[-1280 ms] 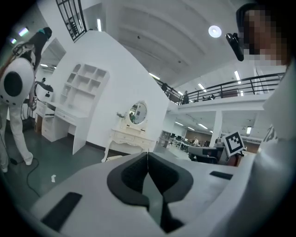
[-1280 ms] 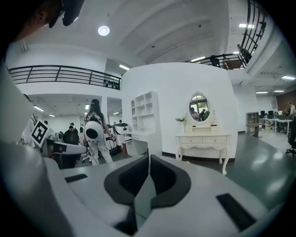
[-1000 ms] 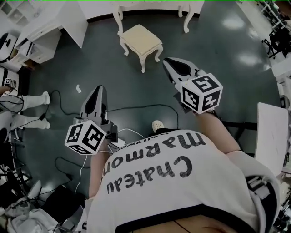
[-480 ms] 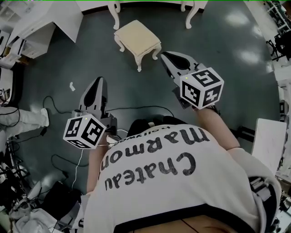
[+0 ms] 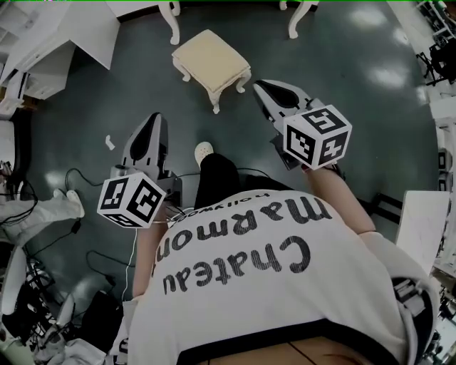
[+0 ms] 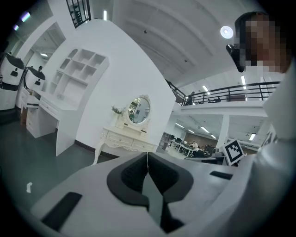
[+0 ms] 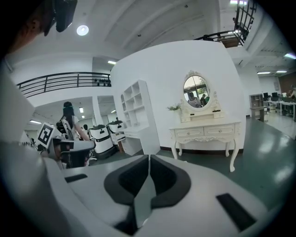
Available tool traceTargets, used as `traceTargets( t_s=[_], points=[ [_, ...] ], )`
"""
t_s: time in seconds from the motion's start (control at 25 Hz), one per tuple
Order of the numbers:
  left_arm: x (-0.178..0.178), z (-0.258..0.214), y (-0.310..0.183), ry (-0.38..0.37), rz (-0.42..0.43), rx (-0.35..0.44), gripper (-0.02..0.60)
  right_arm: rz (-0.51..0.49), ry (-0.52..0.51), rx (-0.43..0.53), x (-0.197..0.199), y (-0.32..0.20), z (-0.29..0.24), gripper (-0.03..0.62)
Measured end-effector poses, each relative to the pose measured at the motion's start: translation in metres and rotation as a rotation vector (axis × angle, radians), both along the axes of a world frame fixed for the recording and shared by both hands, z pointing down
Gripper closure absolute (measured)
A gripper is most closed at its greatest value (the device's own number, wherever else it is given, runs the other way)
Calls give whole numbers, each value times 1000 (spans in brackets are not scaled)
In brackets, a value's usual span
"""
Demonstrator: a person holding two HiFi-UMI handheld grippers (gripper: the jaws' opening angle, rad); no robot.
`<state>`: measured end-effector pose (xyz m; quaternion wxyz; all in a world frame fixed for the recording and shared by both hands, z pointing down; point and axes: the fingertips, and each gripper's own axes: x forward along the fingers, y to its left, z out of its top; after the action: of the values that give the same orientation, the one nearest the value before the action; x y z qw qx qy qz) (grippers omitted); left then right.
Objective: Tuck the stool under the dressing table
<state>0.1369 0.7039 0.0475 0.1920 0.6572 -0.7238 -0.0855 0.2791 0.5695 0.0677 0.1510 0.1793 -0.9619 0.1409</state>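
In your head view the stool (image 5: 211, 65) stands on the floor between your left tool (image 5: 154, 121) and right tool (image 5: 259, 87), out in front of the dressing table (image 5: 172, 16) legs. Your left gripper view shows jaws clenched, empty. Your right gripper view shows the same.

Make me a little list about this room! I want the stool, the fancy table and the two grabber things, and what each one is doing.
stool: cream seat, white curvy legs, standing out on the floor, not under the table yet
dressing table: white, against the wall, oval mirror on top
left gripper: fingers shut, holding nothing
right gripper: fingers shut, holding nothing
touching the stool: neither gripper, both are apart from it
floor: dark and shiny
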Motion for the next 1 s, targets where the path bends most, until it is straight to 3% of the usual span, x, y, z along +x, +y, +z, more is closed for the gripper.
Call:
traceTargets(
  t_s=[0.2,0.4,0.56,0.8,0.88,1.0],
  points=[
    [-51,2,-59,-2,45,-18,558,41,11,-16,-47,-53,4,566],
    [-130,8,-130,9,104,-48,558,97,25,-35,-119,-116,13,566],
    [-191,14,-188,-39,149,-54,558,136,21,-49,-179,-173,21,566],
    [-245,120,-251,56,205,-269,558,222,81,-233,-230,-232,109,566],
    [-243,161,-264,102,240,-330,558,244,124,-300,-231,-242,148,566],
    [-221,211,-280,169,324,-347,557,293,164,-426,-224,-247,206,566]
  ],
)
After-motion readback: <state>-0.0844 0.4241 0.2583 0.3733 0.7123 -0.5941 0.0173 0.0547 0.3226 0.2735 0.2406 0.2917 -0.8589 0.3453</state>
